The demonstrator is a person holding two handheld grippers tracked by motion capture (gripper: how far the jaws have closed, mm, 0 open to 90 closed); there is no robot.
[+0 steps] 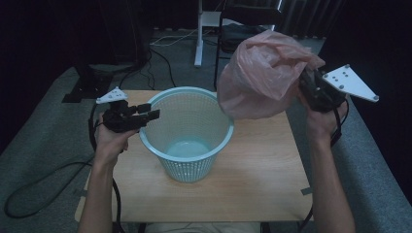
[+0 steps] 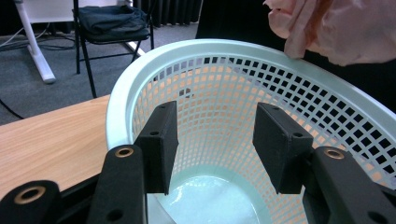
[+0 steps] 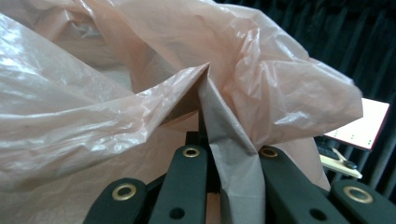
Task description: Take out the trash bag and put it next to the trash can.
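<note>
Lining not started: table (image 1: 252, 179) carries the mesh basket (image 1: 187, 141), empty inside. Pink plastic bag (image 1: 262, 77) hangs bunched above its right rim, pinched in the right gripper (image 1: 311, 90) fingers. Left gripper (image 1: 145, 116) fingers spread, straddling the left rim. Left: open bag, seat it.

Tabletop (image 1: 262, 170): light wood grain, rectangular, sitting on grey carpeted floor (image 1: 43, 131). A pale turquoise perforated plastic wastebasket (image 1: 187, 128) is standing upright directly on it, left of centre and toward the far edge, mouth facing up. In the left gripper view the wastebasket's lattice wall is showing the wood tone through its holes, and its solid base is resting flat on the wood. Small grey tape pieces (image 1: 306, 191) are sticking at the tabletop's right and left edges. Black cables (image 1: 34, 189) are lying on the floor beside the tabletop's left side.
</note>
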